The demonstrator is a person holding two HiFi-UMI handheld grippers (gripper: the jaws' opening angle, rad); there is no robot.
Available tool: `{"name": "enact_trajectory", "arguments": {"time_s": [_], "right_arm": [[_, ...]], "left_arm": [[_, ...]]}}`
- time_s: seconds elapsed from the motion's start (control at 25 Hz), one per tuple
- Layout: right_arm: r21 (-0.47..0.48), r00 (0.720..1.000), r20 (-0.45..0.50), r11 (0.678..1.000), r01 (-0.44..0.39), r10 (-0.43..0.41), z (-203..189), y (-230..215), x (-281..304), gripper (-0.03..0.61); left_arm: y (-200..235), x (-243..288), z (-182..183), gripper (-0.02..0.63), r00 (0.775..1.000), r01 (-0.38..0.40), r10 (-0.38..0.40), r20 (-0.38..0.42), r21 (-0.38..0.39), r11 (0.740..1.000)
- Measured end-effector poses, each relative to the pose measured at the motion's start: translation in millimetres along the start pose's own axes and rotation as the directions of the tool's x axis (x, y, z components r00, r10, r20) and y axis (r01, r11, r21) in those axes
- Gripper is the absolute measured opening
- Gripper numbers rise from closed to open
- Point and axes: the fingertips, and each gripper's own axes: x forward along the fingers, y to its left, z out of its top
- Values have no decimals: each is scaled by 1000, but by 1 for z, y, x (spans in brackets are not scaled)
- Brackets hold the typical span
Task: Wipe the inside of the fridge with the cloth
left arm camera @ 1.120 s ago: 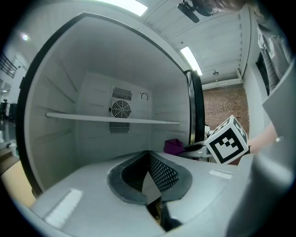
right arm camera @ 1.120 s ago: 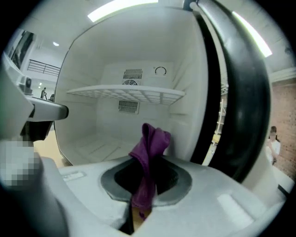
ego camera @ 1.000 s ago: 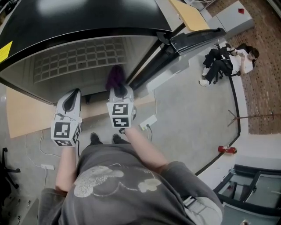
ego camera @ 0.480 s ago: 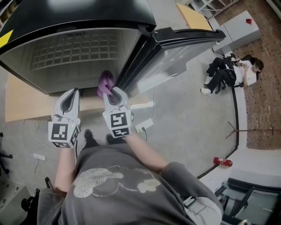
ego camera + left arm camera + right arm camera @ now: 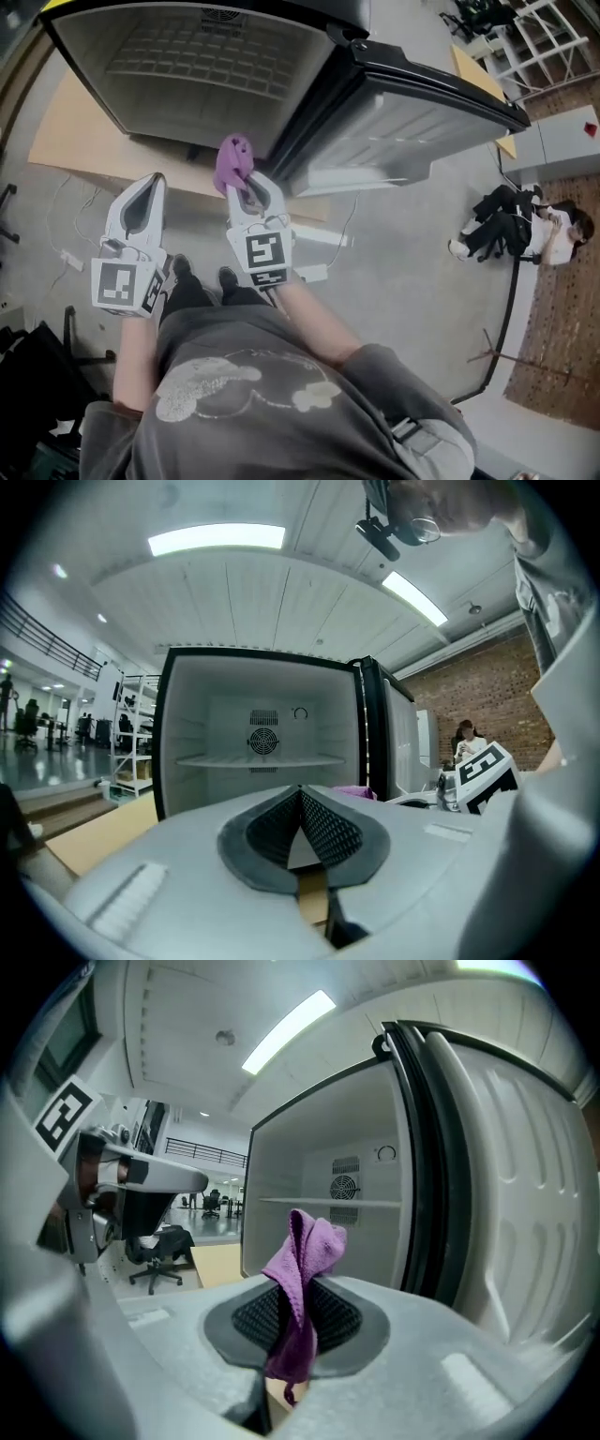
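The open fridge (image 5: 216, 56) stands ahead of me, its white inside showing a shelf (image 5: 260, 759) and a round fan grille (image 5: 263, 742) on the back wall. Its door (image 5: 422, 117) swings out to the right. My right gripper (image 5: 246, 185) is shut on a purple cloth (image 5: 232, 161), which sticks up from the jaws (image 5: 302, 1269) just in front of the fridge's lower edge. My left gripper (image 5: 142, 195) hangs beside it on the left, shut with nothing held (image 5: 301, 803). Both grippers are outside the fridge.
A wooden board (image 5: 70, 141) lies under the fridge on the grey floor. Cables and a power strip (image 5: 309, 273) lie near my feet. A person (image 5: 525, 230) sits on the floor at the right by a brick-patterned strip. An office chair (image 5: 155, 1251) stands far left.
The head view has tilted, so the fridge now sits higher in it and its inside and door show more. The right gripper has risen slightly with the cloth. The left gripper stays alongside.
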Motion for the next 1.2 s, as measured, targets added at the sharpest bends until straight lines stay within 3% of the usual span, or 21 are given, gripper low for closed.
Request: {"name": "enact_trajectory", "arguments": {"time_s": [0.32, 0.56, 0.84, 1.2], "right_arm": [[-34, 988, 34, 989, -147, 148, 7, 37, 3, 41], [-61, 977, 25, 975, -211, 213, -1, 64, 3, 41], [-74, 976, 21, 974, -214, 216, -9, 91, -23, 41], [-121, 988, 27, 982, -146, 150, -17, 145, -109, 41]], "left_arm": [[15, -46, 5, 18, 992, -125, 125, 17, -14, 992], [22, -70, -8, 17, 986, -169, 169, 2, -38, 985], [16, -118, -28, 18, 984, -178, 177, -19, -59, 982], [-15, -209, -54, 18, 992, -127, 128, 0, -109, 986]]}}
